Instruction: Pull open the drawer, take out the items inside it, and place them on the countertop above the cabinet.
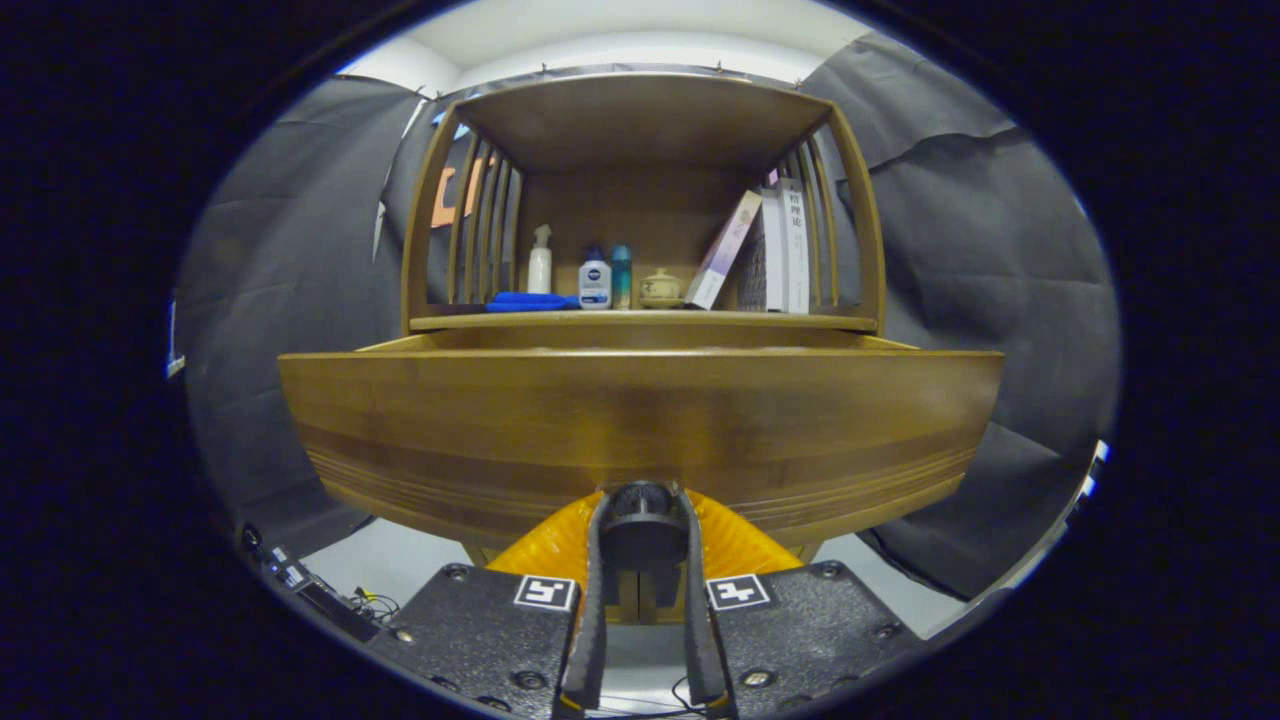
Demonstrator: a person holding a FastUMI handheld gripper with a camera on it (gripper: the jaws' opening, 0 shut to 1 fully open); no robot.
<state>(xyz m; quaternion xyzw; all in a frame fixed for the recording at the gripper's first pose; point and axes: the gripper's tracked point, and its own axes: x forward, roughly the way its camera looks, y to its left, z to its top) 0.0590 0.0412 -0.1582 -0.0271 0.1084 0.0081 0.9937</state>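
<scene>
A wooden cabinet's drawer [640,420] stands pulled out toward me, its wide front panel filling the space just above my fingers. My gripper [643,512] is shut on the dark round drawer knob [641,500], one finger pressing each side of it. The drawer's inside is hidden behind the front panel. Above it lies the wooden countertop [640,320], which forms the floor of an open shelf.
On the countertop stand a blue cloth [530,300], a white spray bottle [540,262], a white-and-blue lotion bottle [594,280], a teal bottle [621,276], a small lidded pot [660,288] and leaning books [770,250]. Cables [330,595] lie on the floor left.
</scene>
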